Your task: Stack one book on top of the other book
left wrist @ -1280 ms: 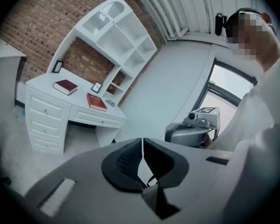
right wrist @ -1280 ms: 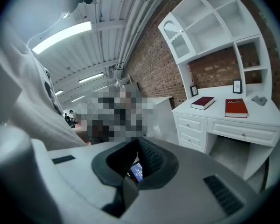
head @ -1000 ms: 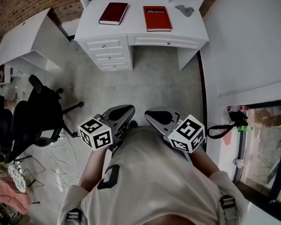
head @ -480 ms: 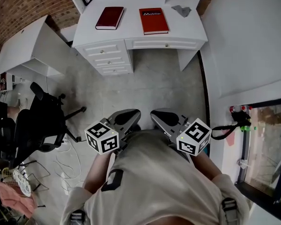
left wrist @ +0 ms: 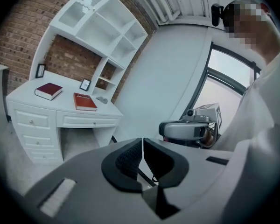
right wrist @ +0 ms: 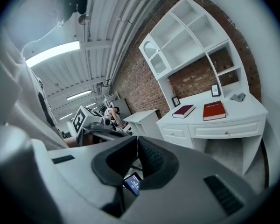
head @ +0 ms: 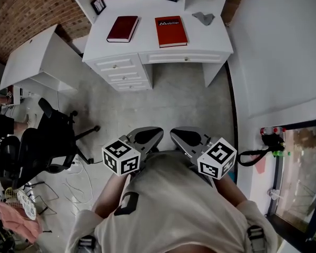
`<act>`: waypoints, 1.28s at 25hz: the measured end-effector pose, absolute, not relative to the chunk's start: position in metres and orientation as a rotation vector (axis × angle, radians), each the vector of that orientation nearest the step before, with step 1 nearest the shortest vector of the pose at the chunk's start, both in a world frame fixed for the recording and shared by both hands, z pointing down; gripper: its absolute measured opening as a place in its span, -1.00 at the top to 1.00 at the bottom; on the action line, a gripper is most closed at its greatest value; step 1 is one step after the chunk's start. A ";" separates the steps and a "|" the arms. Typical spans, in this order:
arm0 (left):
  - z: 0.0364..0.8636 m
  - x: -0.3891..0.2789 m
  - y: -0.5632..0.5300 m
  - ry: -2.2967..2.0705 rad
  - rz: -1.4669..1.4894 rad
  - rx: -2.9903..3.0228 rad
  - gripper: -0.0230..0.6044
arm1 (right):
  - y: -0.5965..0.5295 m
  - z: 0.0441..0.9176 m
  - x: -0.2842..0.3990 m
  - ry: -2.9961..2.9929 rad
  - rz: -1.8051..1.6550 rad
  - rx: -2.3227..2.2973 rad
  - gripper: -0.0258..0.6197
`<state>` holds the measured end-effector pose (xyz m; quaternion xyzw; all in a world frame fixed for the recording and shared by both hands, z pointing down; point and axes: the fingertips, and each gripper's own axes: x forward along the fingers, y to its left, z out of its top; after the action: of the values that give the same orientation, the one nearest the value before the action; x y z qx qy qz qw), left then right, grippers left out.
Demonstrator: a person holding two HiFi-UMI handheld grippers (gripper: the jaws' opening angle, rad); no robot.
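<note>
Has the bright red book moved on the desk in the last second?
No. The bright red book keeps its place on the desk, between the dark red book and the grey object; only the camera shifted.

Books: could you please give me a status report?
Shut, empty: left claw, right claw; far from desk. On it, apart: dark book, red book. Off left: chair, nothing blocking.

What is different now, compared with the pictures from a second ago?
The person seems to have stepped toward the desk, which now shows more fully in the head view; the left gripper and right gripper came along, close to the body. Nothing was grasped or released. Both grippers stay shut and empty; the dark book and red book still lie side by side, untouched.
</note>
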<state>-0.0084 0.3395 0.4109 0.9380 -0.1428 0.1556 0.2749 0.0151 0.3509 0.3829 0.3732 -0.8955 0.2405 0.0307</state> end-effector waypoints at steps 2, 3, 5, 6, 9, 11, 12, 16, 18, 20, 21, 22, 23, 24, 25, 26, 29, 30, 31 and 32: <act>0.411 0.005 0.342 -0.369 0.434 2.526 0.89 | 0.354 0.386 0.024 -2.761 0.751 1.119 0.90; 0.412 0.012 0.343 -0.367 0.445 2.533 0.89 | 0.356 0.387 0.027 -2.763 0.743 1.088 0.90; 0.414 0.026 0.346 -0.374 0.467 2.538 0.89 | 0.361 0.390 0.033 -2.766 0.715 1.030 0.90; 0.416 0.032 0.347 -0.380 0.474 2.534 0.89 | 0.362 0.391 0.037 -2.765 0.704 1.012 0.90; 0.420 0.044 0.349 -0.399 0.475 2.510 0.89 | 0.363 0.395 0.052 -2.764 0.717 0.988 0.90; 0.421 0.049 0.349 -0.414 0.474 2.497 0.89 | 0.364 0.399 0.059 -2.765 0.751 0.971 0.90; 0.422 0.051 0.349 -0.420 0.476 2.491 0.89 | 0.365 0.401 0.061 -2.763 0.768 0.959 0.90; 0.424 0.056 0.347 -0.424 0.490 2.472 0.89 | 0.365 0.406 0.064 -2.755 0.783 0.925 0.90; 0.426 0.057 0.345 -0.424 0.503 2.469 0.89 | 0.362 0.407 0.064 -2.753 0.782 0.921 0.90; 0.427 0.058 0.342 -0.428 0.511 2.473 0.89 | 0.359 0.408 0.064 -2.753 0.791 0.913 0.90; 0.427 0.057 0.340 -0.431 0.510 2.475 0.89 | 0.358 0.408 0.063 -2.752 0.793 0.908 0.90; 0.427 0.057 0.338 -0.433 0.507 2.475 0.89 | 0.356 0.409 0.063 -2.750 0.793 0.906 0.90; 0.427 0.056 0.335 -0.433 0.502 2.475 0.89 | 0.353 0.409 0.062 -2.745 0.791 0.908 0.90; 0.427 0.054 0.332 -0.430 0.495 2.476 0.89 | 0.351 0.409 0.061 -2.739 0.790 0.915 0.90; 0.426 0.053 0.328 -0.428 0.485 2.477 0.89 | 0.348 0.409 0.061 -2.731 0.789 0.925 0.90; 0.425 0.051 0.324 -0.428 0.475 2.476 0.89 | 0.345 0.409 0.060 -2.723 0.790 0.934 0.90; 0.425 0.038 0.311 -0.441 0.450 2.458 0.89 | 0.335 0.410 0.052 -2.707 0.805 0.944 0.90; 0.425 0.033 0.307 -0.445 0.443 2.451 0.89 | 0.331 0.410 0.048 -2.704 0.805 0.939 0.90; 0.425 0.027 0.303 -0.449 0.436 2.444 0.89 | 0.328 0.410 0.044 -2.699 0.802 0.933 0.90; 0.425 0.022 0.297 -0.455 0.427 2.438 0.89 | 0.324 0.410 0.039 -2.694 0.798 0.926 0.90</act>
<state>0.0221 0.2974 0.4253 0.9218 -0.1720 0.1615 0.3076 0.0391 0.3236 0.4100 0.3117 -0.9068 0.2687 0.0913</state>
